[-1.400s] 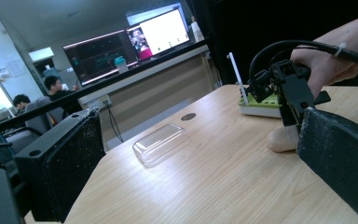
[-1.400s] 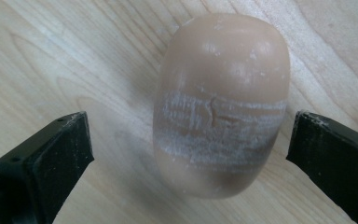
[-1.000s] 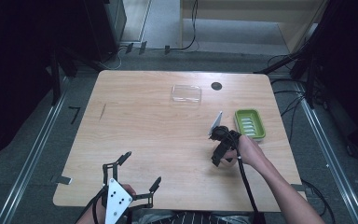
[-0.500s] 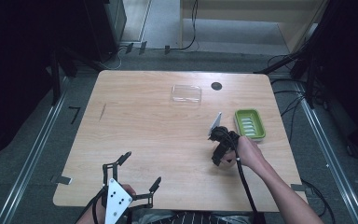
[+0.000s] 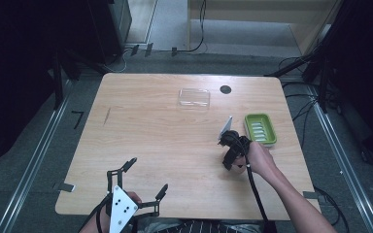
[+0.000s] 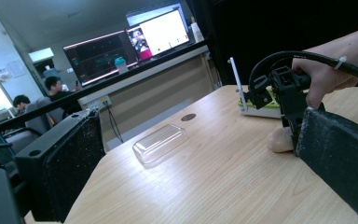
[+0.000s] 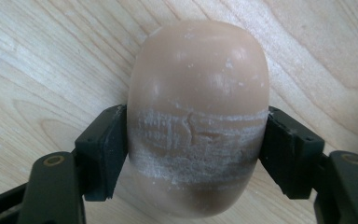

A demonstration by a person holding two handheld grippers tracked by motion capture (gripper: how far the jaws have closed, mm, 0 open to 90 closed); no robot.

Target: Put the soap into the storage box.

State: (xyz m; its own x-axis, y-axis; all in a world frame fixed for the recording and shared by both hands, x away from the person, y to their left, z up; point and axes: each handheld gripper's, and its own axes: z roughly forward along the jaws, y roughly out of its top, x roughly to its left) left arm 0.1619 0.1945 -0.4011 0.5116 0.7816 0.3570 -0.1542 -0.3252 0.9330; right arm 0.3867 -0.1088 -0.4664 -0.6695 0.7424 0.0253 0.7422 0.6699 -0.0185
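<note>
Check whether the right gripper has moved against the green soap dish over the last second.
No. The right gripper stays just left of the green ribbed soap dish in the high view, clamped on the tan oval soap bar on the wooden table.

Table [image 5: 150,145] light tan wood, wavy grain, one small black round spot [image 5: 225,89] near far edge. Soap bar [image 7: 196,116] pale peachy-beige, glossy, whitish scuffed band across middle. Soap dish [image 5: 260,129] bright lime green, ribbed inside. Lid [image 5: 194,97] clear, colourless. Both grippers black: right gripper [image 7: 193,154] matte black pads with brass-coloured screws, left gripper [image 5: 141,180] black with white plate dotted with small dark holes. Floor [image 5: 24,160] grey.
</note>
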